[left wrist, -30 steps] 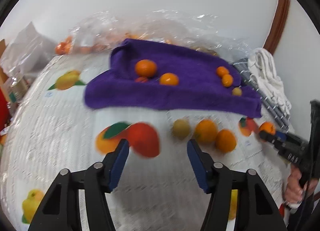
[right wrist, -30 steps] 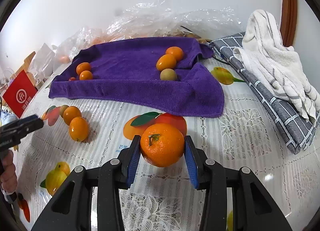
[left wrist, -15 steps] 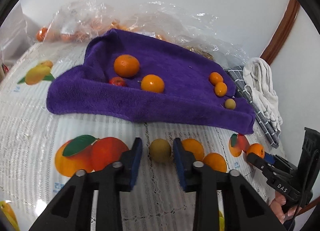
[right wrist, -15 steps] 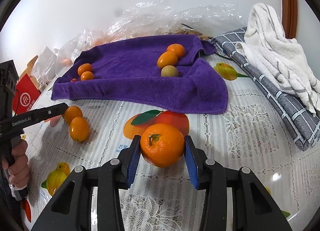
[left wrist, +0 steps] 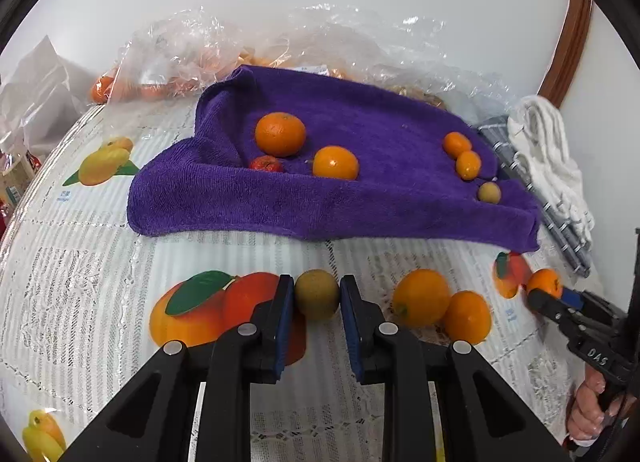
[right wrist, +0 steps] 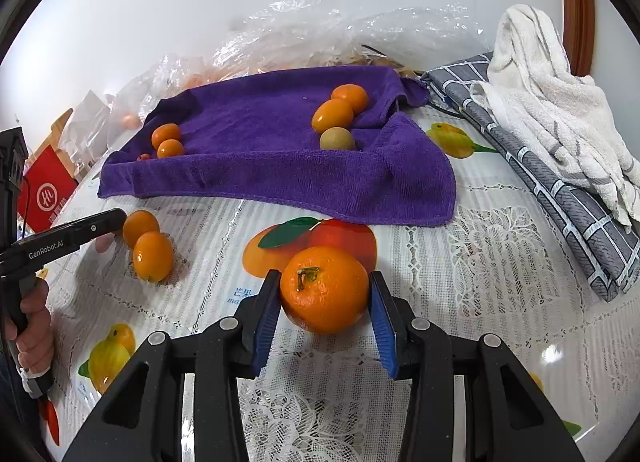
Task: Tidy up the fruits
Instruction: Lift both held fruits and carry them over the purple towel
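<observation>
We've got decent open room on the tabletop [right wrist: 500,302] in front of the purple towel [left wrist: 360,198], whose near hem lies across the printed cloth. The right edge is crowded: a grey checked cloth [right wrist: 560,182] with a white towel [right wrist: 560,110] heaped on it. Crinkled plastic bags [left wrist: 280,46] line the wall behind the towel; orange fruit shows through, too blurred to count.

A small red fruit [left wrist: 266,163] on the towel is half hidden by a fold, so we can't say what it is.

Our left gripper [left wrist: 316,296] has its jaws closed in tight on a small greenish-brown fruit [left wrist: 317,294], pads touching both sides, low over the tabletop just short of the towel's hem. Two loose oranges [left wrist: 440,302] sit touching each other just to its right.

Our right gripper [right wrist: 325,294] has its jaws spread wider, clamped around a stemmed mandarin [right wrist: 324,289] over the printed fruit picture, near the towel's front edge.
</observation>
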Motion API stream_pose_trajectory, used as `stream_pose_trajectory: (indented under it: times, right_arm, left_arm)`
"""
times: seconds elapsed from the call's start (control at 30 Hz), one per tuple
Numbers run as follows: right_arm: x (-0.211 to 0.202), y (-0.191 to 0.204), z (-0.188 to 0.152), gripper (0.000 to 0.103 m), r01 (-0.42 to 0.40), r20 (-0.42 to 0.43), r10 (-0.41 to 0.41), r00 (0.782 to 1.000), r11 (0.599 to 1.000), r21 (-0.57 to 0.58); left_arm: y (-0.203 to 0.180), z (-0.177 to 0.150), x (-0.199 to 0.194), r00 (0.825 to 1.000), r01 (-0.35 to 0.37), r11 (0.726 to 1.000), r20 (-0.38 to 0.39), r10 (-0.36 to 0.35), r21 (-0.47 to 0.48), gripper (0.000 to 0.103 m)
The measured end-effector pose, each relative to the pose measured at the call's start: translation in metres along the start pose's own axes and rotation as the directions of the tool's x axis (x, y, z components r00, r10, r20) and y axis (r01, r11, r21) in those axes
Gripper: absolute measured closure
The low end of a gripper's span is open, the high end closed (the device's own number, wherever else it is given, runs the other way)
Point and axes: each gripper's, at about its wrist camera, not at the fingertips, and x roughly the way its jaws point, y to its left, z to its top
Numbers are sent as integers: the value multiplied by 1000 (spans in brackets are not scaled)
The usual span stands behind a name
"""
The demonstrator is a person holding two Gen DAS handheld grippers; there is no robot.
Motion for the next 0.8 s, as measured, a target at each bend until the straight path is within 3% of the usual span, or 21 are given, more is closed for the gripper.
stream_pose_trajectory:
  times: [0.4,0.8]
  right_arm:
    - [4,5,0,57,35,-15,-35,999,999,-37]
    - [-3,6,-2,60,37,13,-36,999,998,-51]
  left_arm:
    - [2,0,1,1000,11,1000,4,-11,-15,80]
    - [6,2,-10,996,39,998,84,-35,-56,80]
